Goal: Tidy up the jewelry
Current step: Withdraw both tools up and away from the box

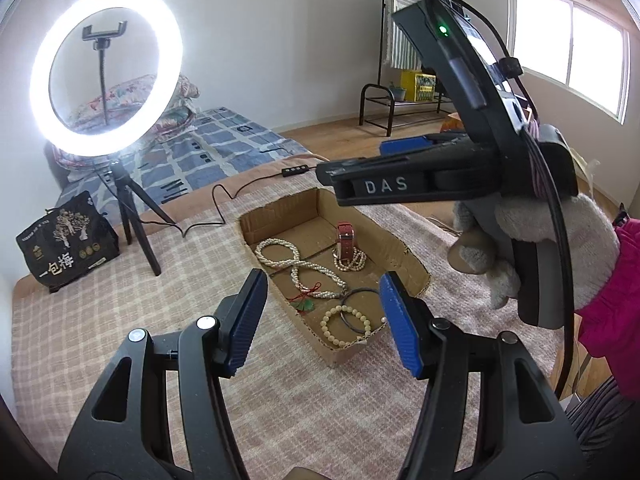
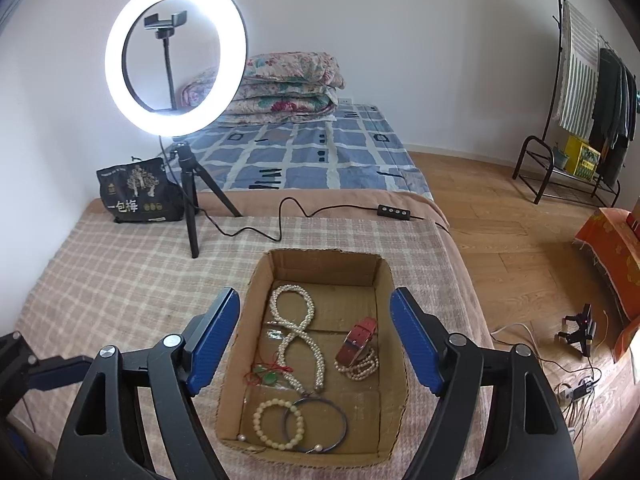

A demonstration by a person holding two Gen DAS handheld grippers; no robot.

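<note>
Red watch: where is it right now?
In the right wrist view the red watch sits inside the cardboard box, toward its right side, resting on a coiled pearl bracelet, right of the long pearl necklace.

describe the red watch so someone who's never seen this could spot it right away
Find the open cardboard box on the checked blanket, in front of the ring light. Inside, on the side away from the long pearl necklace, the red watch leans on a small coil of pearls. It is the only strap with a metal buckle among beads and rings.
</note>
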